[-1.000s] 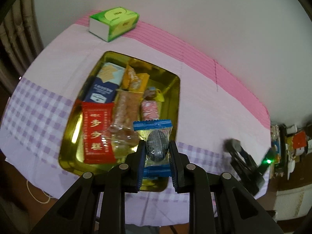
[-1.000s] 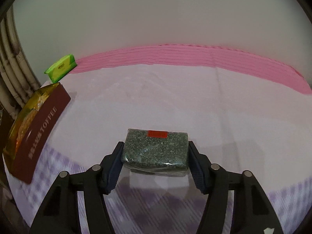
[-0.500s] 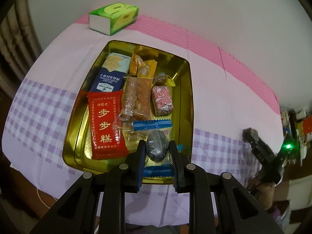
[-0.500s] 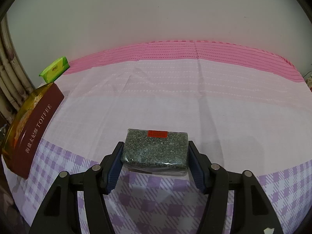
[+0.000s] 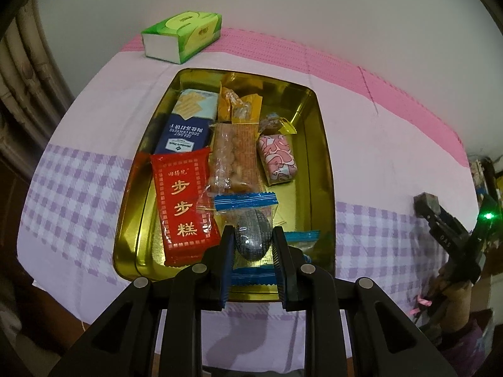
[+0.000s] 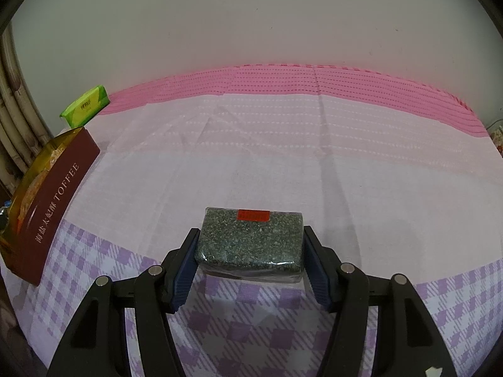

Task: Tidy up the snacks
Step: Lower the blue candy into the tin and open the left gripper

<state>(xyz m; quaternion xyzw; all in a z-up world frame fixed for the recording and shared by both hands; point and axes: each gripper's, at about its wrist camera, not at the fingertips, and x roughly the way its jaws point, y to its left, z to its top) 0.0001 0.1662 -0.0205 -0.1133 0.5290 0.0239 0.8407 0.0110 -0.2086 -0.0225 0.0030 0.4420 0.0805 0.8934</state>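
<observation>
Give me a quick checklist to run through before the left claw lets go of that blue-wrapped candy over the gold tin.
1. Left claw grips the blue-wrapped candy: ok, pads pressed on both sides of it.
2. Candy over the gold tin, not the cloth: ok, it sits above the near end.
3. Free floor beneath the candy: cannot tell, the claw hides that spot; the red packet lies just to the left.
4. Open space in the tin: ok, bare gold along the right side, near the pink sweet.
5. Right claw holding its dark speckled block: ok.
6. Right claw clear of the tin: ok, it is far off to the right.
</observation>
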